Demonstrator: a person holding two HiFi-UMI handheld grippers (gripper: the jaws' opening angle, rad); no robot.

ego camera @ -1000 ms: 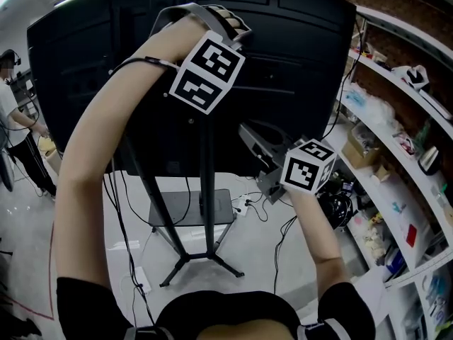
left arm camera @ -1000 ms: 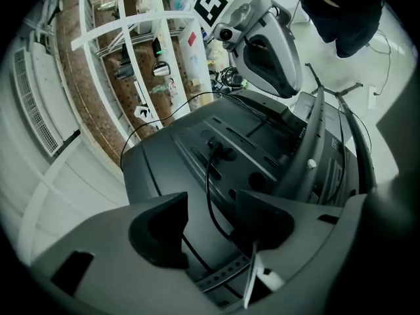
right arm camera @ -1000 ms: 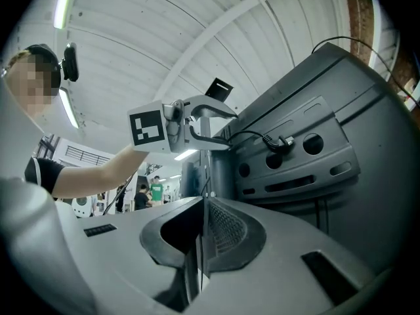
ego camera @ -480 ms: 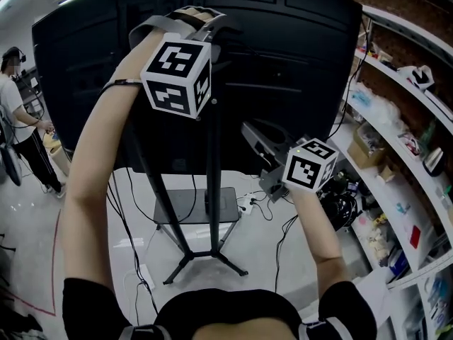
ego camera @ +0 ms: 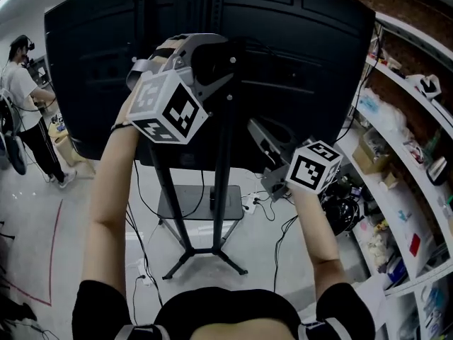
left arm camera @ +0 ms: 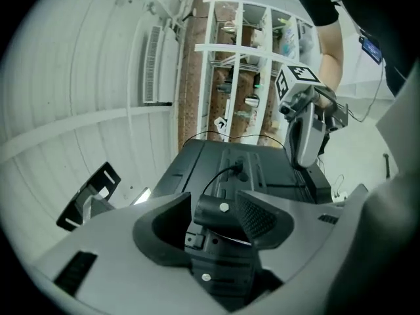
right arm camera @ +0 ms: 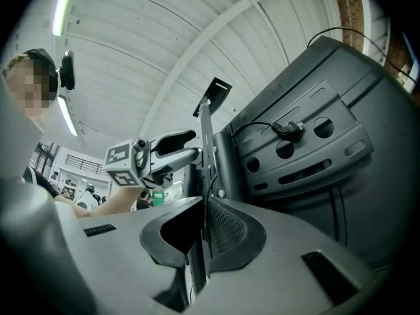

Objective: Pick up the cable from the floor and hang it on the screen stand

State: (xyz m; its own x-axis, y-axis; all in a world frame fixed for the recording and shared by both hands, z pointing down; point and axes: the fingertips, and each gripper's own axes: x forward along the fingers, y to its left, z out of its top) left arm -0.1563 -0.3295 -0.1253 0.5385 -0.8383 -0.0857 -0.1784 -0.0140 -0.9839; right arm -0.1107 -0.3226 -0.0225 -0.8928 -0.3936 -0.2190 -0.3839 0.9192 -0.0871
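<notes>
Head view: left tongs (ego camera: 216, 59) held high at the top of the black metal screen stand (ego camera: 223, 161). Right tongs (ego camera: 256, 133) lower, just right of its post.

Left gripper view: tongs spread, astride the stand's head.

Right gripper view: tongs pinching the thin black cable (right arm camera: 205, 209), which runs up beside the post.

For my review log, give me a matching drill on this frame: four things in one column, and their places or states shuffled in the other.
Things:
1. left tongs
2. right tongs
3. shelves
4. bystander

Places or states:
A. lining the right edge of the head view
B. jaws nearly together on a thin cable, right of the stand post
C. standing at the far left of the head view
D. held high by the top of the post, jaws apart

Pairs: 1-D, 2-B, 3-A, 4-C.
</notes>
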